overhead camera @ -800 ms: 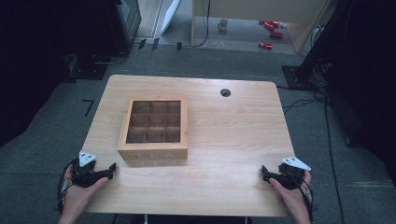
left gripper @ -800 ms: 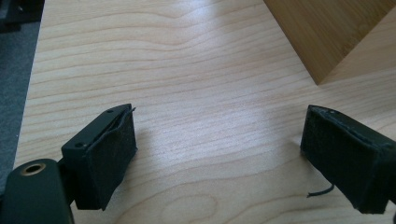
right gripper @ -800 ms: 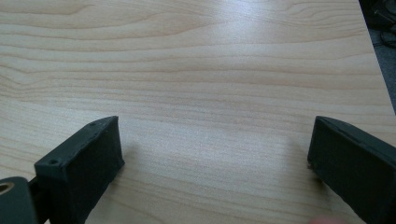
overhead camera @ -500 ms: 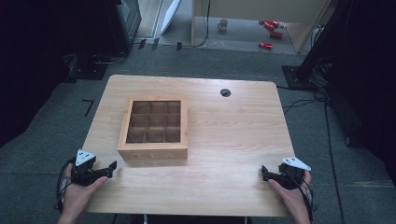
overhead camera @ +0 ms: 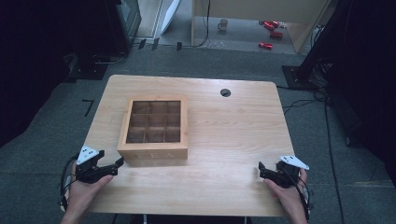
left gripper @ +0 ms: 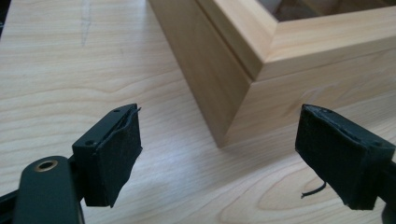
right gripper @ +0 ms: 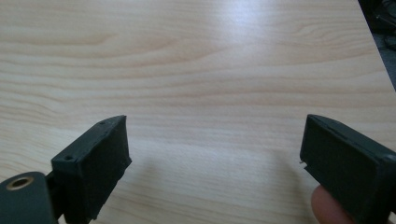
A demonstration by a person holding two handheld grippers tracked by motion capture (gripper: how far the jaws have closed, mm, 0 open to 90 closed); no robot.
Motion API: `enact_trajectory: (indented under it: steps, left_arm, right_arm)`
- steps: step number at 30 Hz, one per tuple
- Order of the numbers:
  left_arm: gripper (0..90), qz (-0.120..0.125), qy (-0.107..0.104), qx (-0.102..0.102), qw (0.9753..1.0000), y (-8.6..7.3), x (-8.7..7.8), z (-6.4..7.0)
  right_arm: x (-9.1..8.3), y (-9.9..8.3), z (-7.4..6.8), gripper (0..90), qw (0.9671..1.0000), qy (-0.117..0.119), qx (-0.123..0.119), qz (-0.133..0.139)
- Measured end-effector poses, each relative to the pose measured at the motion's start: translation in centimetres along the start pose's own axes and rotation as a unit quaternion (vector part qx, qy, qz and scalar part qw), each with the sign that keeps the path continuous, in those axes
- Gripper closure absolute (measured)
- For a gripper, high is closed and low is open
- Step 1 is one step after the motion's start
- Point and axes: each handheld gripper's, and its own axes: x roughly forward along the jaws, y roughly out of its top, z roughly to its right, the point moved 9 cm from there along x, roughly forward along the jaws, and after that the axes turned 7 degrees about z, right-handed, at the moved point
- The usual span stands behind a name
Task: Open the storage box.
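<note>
A square wooden box [overhead camera: 153, 132] with a clear lid over a grid of compartments sits on the left half of the light wooden table [overhead camera: 233, 140]. My left gripper [overhead camera: 116, 164] is at the table's near left edge, open, pointing at the box's near left corner [left gripper: 233, 126] and not touching it. Its pads [left gripper: 114, 158] stand wide apart with only table and that corner between them. My right gripper [overhead camera: 261, 169] rests at the near right edge, open. Bare wood [right gripper: 210, 116] lies between its pads [right gripper: 100, 163].
A round cable hole [overhead camera: 225, 92] is near the table's far edge. On the floor beyond stand a mug [overhead camera: 223, 24] and red cans [overhead camera: 271, 32]. Cables [overhead camera: 303, 100] trail on the floor to the right. Dark equipment borders both sides.
My left gripper has shifted slightly left and toward me along the near edge. The right gripper and the box have not moved.
</note>
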Motion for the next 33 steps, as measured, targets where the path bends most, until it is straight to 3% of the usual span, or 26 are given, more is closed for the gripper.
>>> enact_trajectory:
  steps: [5,10,19,21,25,26,33]
  left_arm:
    - [19.3,-0.001,-0.008,0.001,1.0000,0.4,0.4,0.5]
    - [25.7,-0.006,-0.015,0.010,0.9998,0.6,0.8,1.1]
    - [37.5,-0.022,-0.030,0.026,0.9990,0.9,1.6,2.8]
    - [40.0,-0.028,-0.020,0.027,0.9990,1.0,1.7,2.7]
    - [41.5,-0.036,-0.030,0.016,0.9988,1.0,1.8,2.5]
    - [43.9,-0.039,-0.032,0.019,0.9986,0.9,1.7,2.4]
    - [44.5,-0.043,-0.049,0.015,0.9978,1.0,1.7,2.2]
  right_arm:
    - [-0.2,0.7,-1.0,12.4,0.9999,0.007,0.004,0.009]
    - [-0.5,2.2,-2.9,13.8,0.9993,0.021,-0.006,0.031]
    - [-0.5,4.5,-5.2,15.0,0.9977,0.041,-0.016,0.052]
    - [-0.5,4.9,-5.8,15.0,0.9973,0.045,-0.023,0.054]
    - [-0.5,5.9,-7.3,15.0,0.9952,0.063,-0.038,0.064]
    - [-0.5,6.3,-8.3,15.0,0.9941,0.074,-0.046,0.065]
    - [0.0,7.4,-11.0,15.0,0.9910,0.098,-0.059,0.069]
